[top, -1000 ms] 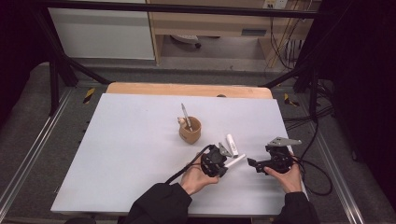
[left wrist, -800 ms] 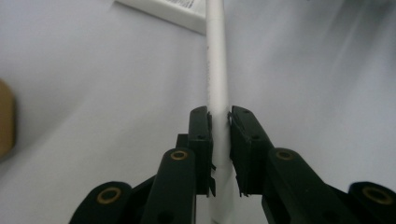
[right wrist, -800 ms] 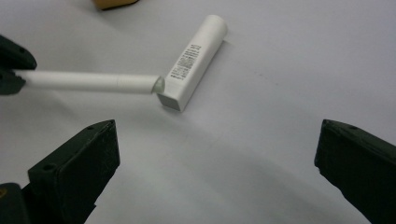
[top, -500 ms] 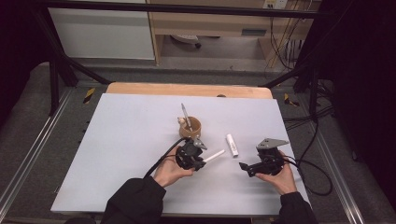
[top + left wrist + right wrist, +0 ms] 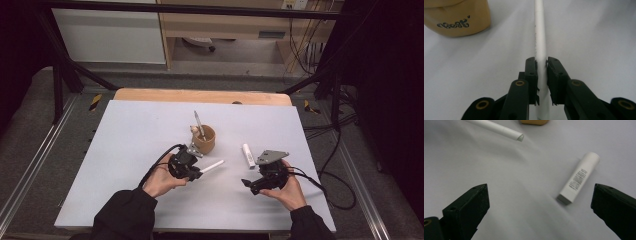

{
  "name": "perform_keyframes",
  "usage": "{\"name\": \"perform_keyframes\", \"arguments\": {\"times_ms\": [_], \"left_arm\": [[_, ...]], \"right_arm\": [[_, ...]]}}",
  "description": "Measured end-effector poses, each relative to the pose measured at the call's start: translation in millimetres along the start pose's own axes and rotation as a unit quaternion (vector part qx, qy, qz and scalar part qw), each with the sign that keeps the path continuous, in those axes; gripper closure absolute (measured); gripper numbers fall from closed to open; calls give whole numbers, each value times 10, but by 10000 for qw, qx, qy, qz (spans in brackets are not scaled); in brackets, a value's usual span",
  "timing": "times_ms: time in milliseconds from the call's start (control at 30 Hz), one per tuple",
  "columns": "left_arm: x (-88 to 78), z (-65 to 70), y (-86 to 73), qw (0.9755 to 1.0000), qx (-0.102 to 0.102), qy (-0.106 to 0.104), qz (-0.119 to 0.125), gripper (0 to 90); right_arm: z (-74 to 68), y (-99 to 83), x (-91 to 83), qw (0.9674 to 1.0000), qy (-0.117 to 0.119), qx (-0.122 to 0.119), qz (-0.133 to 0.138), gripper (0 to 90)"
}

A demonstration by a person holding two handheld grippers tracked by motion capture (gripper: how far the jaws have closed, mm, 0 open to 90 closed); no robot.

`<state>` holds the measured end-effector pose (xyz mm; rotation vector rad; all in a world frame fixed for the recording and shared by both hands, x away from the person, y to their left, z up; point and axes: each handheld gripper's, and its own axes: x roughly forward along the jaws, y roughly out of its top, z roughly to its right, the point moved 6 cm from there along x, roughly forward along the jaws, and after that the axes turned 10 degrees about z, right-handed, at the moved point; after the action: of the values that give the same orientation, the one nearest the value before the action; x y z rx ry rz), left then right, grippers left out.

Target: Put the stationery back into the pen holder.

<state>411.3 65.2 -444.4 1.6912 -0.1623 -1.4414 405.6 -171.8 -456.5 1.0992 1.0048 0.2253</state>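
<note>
- Left gripper [image 5: 192, 170] has its jaws drawn in narrow, clamped on the long white plastic pen barrel [image 5: 211, 166]; in the left gripper view the black pads [image 5: 532, 70] press both sides of that barrel [image 5: 540, 37], which runs straight out ahead of them.
- Right gripper [image 5: 248, 184] is spread wide with nothing between the jaws; its own view shows the two black fingertips [image 5: 475, 200] far apart over bare tabletop.
- The short white cylindrical cap with a printed barcode [image 5: 579, 177] lies flat on the surface ahead of the right gripper's jaws, toward one side, touching neither; from above it [image 5: 248, 155] sits just beyond that gripper.
- Room to move: the pale grey table sheet [image 5: 130, 130] is open out past the left gripper's outer side, and there is a clear strip between the two grippers. The right gripper sits nearer the table's side edge, with its cable trailing off that way.
- Container: a round tan cup [image 5: 204, 139] stands upright just beyond the left gripper, with a slim grey pen [image 5: 198, 122] leaning up out of it.
- The left gripper view catches dark script lettering on the cup wall [image 5: 456, 23]; the high view is too small to read it.
- The right gripper view shows the barrel's open, hollow-looking tip [image 5: 519, 137] hanging off the surface.
</note>
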Motion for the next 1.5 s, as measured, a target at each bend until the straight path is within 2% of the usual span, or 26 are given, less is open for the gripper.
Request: {"name": "perform_keyframes", "arguments": {"times_ms": [300, 467, 767, 933, 1033, 1233, 1400, 1467, 1500], "left_arm": [[-133, -46, -34, 9999, 54, -67, -124, 781], [-165, -31, -17, 9997, 149, -110, -159, 781], [-151, 37, 51, 9989, 336, -233, -228, 781], [-125, 89, 111, 9983, 432, -288, -263, 781], [-110, 128, 155, 9979, 490, -327, -271, 781], [-76, 215, 234, 9971, 581, -357, -324, 781], [-27, 277, 306, 9964, 637, -412, -376, 781], [-2, 300, 327, 9959, 674, -434, -411, 781], [10, 313, 338, 9958, 683, -452, -416, 781]], "right_arm": [[-251, 203, 110, 9982, 204, -559, -12, 40], [-360, 288, 155, 9955, 287, -901, -38, 46], [-503, 388, 220, 9876, 408, -1508, -130, 64], [-570, 429, 253, 9815, 497, -1841, -158, 80], [-600, 446, 269, 9757, 522, -2123, -145, 93], [-640, 445, 289, 9586, 618, -2779, -58, 198], [-650, 403, 280, 9466, 698, -3145, -95, 306], [-649, 400, 281, 9398, 712, -3341, -44, 349], [-653, 395, 281, 9375, 730, -3402, -39, 360]]}}
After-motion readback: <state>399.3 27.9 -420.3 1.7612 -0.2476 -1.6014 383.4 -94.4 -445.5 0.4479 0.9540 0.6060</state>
